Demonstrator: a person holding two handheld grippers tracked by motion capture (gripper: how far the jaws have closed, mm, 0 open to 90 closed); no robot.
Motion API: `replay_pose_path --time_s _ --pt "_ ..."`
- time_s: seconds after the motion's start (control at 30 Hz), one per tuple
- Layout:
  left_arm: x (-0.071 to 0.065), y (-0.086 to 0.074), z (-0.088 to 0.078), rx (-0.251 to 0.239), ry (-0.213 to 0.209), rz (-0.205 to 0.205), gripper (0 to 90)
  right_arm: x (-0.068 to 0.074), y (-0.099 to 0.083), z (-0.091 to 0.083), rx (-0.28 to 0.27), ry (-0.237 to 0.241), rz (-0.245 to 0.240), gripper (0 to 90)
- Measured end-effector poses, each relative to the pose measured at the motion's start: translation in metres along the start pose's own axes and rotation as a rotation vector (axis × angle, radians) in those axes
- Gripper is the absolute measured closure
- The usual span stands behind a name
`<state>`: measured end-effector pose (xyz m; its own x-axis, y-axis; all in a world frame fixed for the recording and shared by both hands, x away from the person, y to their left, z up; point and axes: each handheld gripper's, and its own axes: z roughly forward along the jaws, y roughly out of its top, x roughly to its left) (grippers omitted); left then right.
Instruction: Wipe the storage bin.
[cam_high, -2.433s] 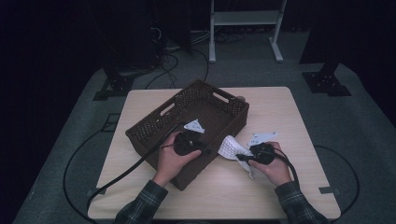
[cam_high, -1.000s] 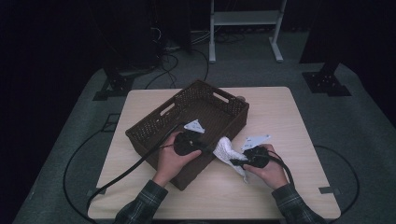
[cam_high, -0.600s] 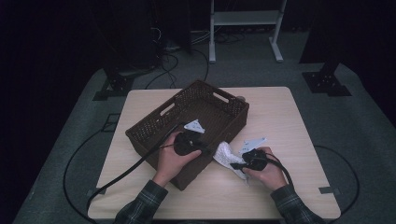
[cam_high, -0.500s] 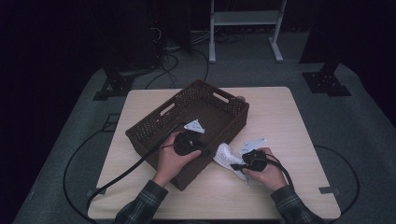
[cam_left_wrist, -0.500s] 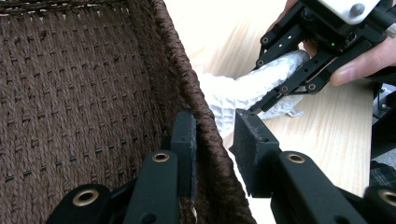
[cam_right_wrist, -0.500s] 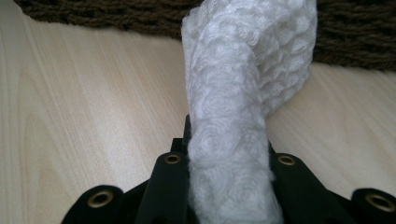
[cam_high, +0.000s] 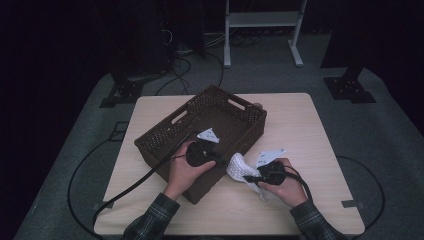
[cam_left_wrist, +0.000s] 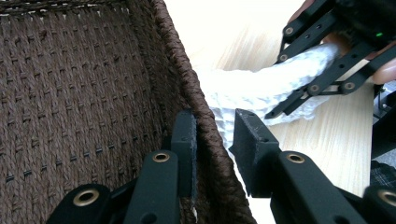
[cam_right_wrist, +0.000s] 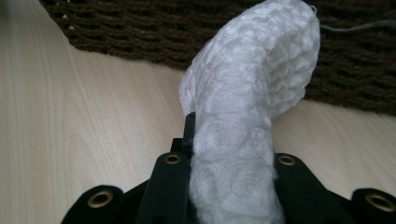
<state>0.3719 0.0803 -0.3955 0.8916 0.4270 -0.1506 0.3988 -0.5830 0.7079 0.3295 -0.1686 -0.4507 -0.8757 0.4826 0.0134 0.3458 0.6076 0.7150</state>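
Table (cam_high: 300, 120): pale wood, bearing the basket and both hands' work.
Wicker basket (cam_high: 165, 140): dark brown, set at an angle across the table's left half; as far as the dim high view shows, nothing lies inside it yet.
White knitted cloth (cam_right_wrist: 247, 112): outside the basket, at about 4 o'clock from its middle, raised off the tabletop with its bunched free end close to the near wall's outer face.
Left gripper (cam_left_wrist: 212, 140): jaws partly open and straddling the basket's near rim, one inside, one outside; whether they pinch it is hard to tell.
Right gripper (cam_right_wrist: 229, 154): jaws closed on the cloth's lower part.
Done: cloth picked up and brought to the basket.
Left: lifting it over the rim and letting go inside, judging by the setup.
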Motion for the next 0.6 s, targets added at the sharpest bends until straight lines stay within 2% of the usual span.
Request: replay_pose_path --time_s 0.6 --pt "-0.001 0.0 0.0 -0.003 0.0 -0.007 69.5 0.01 0.016 -0.027 -0.082 -0.016 -0.036 75.6"
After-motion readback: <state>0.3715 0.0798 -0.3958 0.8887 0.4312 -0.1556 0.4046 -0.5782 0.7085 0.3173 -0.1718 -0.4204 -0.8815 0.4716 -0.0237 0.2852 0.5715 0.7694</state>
